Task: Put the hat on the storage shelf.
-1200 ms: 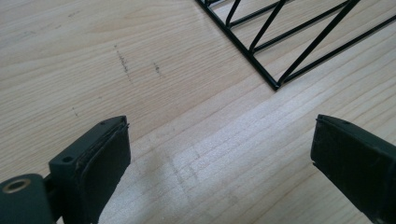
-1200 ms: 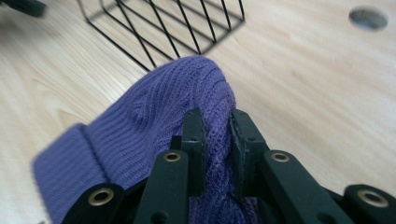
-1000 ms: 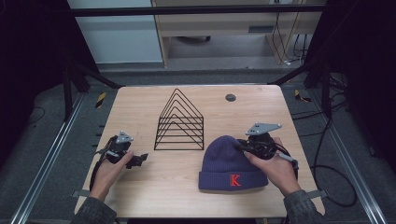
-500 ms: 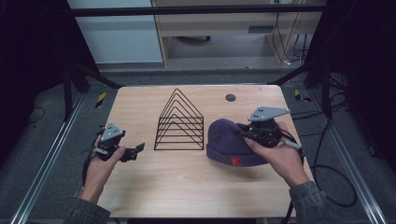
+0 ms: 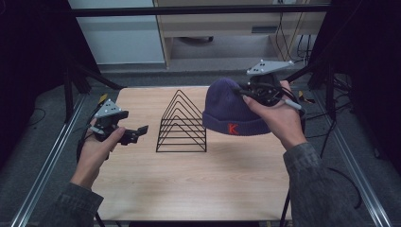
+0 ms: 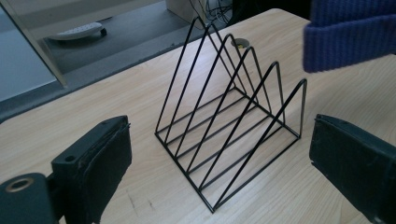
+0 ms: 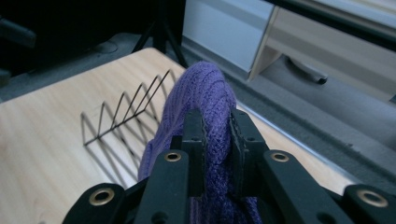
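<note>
We saw the right claw (image 5: 246, 92) clamped on the purple beanie (image 5: 227, 106), held above the worktop (image 5: 189, 179) beside the wire rack (image 5: 182, 124); left claw (image 5: 137, 134) gaped wide.

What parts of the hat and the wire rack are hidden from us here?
- Beanie, high view: its right side sits behind the right gripper and hand.
- Beanie, left gripper view: cut off by the top edge.
- Wire rack, right gripper view: its near end is behind the beanie.
- Small dark disc: too small to identify.

L tongs (image 5: 142, 130) agape, R tongs (image 5: 242, 92) clamped
</note>
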`<action>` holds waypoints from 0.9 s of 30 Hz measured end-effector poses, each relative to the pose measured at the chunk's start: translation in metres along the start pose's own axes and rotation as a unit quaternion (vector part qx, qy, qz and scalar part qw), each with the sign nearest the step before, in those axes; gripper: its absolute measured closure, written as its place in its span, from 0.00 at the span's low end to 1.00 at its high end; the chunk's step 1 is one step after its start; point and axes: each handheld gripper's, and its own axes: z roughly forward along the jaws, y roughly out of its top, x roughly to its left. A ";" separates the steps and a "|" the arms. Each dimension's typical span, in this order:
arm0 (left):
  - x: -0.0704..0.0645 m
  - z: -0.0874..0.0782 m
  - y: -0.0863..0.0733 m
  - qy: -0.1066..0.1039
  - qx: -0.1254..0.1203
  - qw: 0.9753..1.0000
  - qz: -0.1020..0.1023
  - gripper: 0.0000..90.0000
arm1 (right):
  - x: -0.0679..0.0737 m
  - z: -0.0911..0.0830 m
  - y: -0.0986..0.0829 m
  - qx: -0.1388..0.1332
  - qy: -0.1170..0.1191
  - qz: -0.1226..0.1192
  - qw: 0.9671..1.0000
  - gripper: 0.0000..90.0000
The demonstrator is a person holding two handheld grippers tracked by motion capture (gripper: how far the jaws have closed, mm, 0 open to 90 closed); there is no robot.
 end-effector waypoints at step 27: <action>-0.031 0.024 0.056 -0.042 -0.012 0.998 0.038 0.09 | 0.025 0.024 0.076 -0.054 0.021 0.000 0.998 0.87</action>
